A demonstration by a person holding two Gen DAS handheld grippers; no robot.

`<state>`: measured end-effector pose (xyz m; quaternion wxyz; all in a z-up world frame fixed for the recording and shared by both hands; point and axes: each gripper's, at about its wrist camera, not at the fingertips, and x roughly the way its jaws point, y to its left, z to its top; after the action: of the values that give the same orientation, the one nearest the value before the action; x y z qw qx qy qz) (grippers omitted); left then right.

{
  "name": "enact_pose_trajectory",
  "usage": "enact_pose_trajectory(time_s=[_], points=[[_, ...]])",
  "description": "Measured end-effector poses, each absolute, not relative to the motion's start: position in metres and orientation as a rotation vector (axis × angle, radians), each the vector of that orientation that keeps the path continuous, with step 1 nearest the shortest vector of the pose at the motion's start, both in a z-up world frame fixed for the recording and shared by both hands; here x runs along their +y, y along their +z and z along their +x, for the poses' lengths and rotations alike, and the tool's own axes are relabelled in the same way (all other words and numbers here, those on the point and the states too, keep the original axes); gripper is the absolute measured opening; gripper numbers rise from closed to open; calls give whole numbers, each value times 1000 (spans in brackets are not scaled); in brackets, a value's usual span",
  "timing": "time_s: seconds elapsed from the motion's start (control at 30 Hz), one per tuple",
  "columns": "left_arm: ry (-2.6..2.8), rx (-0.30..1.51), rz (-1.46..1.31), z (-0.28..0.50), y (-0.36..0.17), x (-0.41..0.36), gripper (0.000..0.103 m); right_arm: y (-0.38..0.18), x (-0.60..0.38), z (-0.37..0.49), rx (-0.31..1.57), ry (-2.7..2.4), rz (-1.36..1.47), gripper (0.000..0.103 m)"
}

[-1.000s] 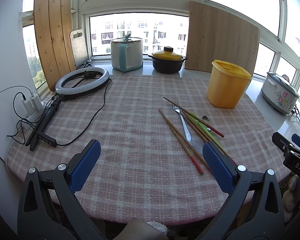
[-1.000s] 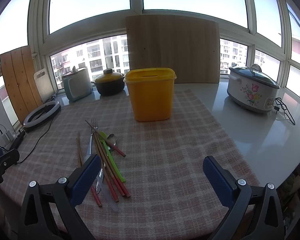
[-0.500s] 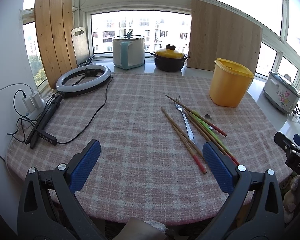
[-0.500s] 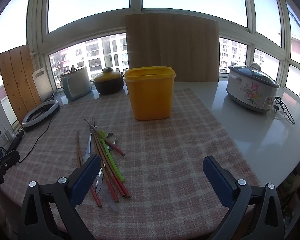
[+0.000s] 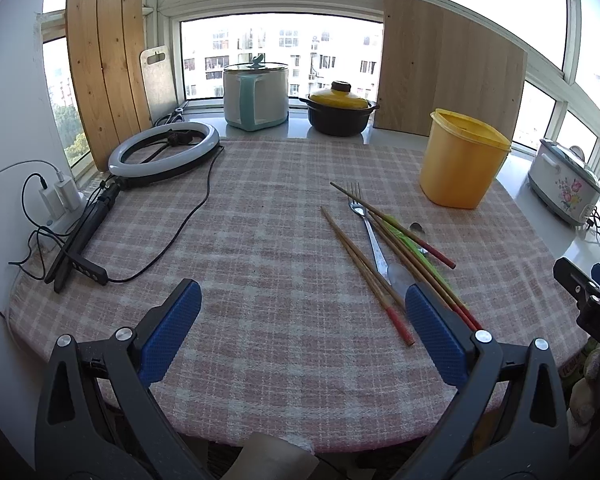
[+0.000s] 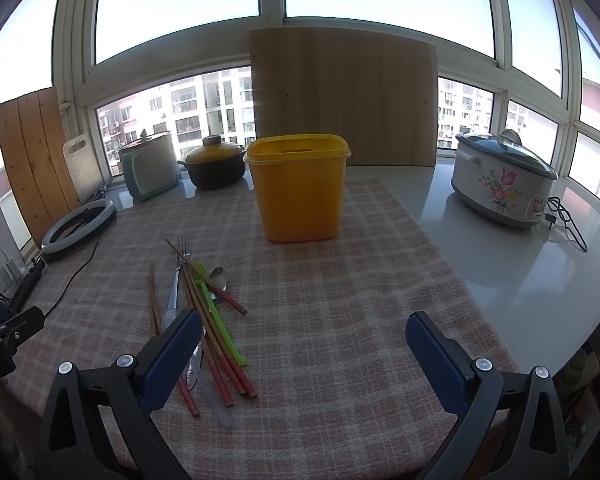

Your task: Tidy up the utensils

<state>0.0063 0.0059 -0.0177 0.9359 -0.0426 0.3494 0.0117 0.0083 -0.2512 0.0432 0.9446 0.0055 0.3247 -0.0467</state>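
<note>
Left gripper [image 5: 300, 312]: blue-padded jaws spread wide, nothing between them, hovering over the near edge of the pink-and-white checked tablecloth [image 5: 260, 240].
Right gripper [image 6: 302, 338]: jaws likewise spread and empty, over the near right part of the cloth; its left pad overlaps the utensil pile in view.
Utensils: a loose heap toward the cloth's near right side, comprising red-tipped wooden chopsticks [image 5: 364, 268], a steel fork [image 5: 366, 224], a bright green plastic spoon [image 6: 216, 312] and a small steel spoon [image 6: 220, 278], lying crossed and touching.
Container: tall yellow plastic tub with a slotted lid [image 6: 298, 188], upright near the cloth's far right edge, apart from the heap.
Open room: bare cloth across the centre and left of the heap; bare white counter [image 6: 520, 280] past the cloth's right edge.
Left edge: white ring light with black stand and cable [image 5: 162, 150].
Far edge, on the sill: black casserole with yellow lid [image 5: 340, 114], pale blue-and-white cooker [image 5: 256, 94], leaning wooden boards [image 5: 448, 68].
Right corner: floral white slow cooker [image 6: 500, 180].
</note>
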Motion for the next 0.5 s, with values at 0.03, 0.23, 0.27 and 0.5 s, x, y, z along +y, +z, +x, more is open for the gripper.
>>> enact_pose_trajectory(time_s=[0.03,0.23,0.27,0.5], points=[[20,718,-88,8,-18,6,103,43,-252,9,661,-94,12,103],[-65,750,-75,16,-22,6,103,40,-259,13,667,-69,-16,103],[-85,754,-79,17,-24,8,103,38,-259,15,668,-51,-30,103],[-153,754,-124,24,-33,16,103,26,-271,36,691,24,-18,103]])
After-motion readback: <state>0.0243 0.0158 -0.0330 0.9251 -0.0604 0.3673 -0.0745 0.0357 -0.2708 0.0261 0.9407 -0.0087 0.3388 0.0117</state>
